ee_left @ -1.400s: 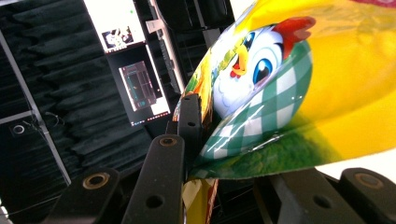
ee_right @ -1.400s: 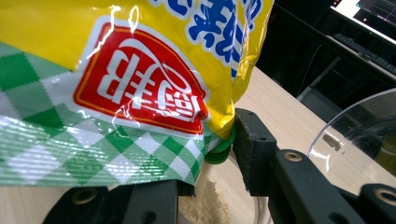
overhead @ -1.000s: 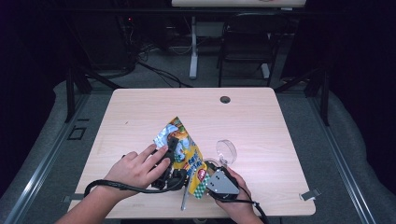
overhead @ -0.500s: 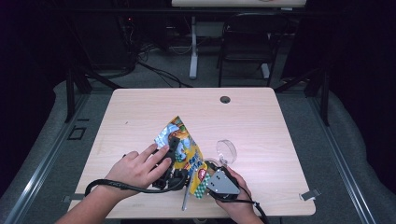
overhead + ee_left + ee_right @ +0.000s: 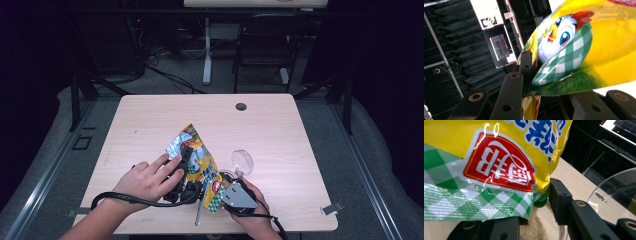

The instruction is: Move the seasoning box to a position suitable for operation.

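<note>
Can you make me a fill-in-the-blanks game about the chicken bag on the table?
1. The cartoon bird on the snack bag has a ____ comb.
2. The checked band on the bag is white and ____.
3. The clear round lid lies on the ____ table.
4. The bag sits between the left gripper and the ____ gripper.

Missing words: red; green; wooden; right

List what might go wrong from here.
The snack bag hangs tilted over a clear bowl with powder in it, so contents may spill past the rim onto the table. The left gripper pinches just the bag's edge, which may slip. A clear lid lies close and could get knocked.
</note>
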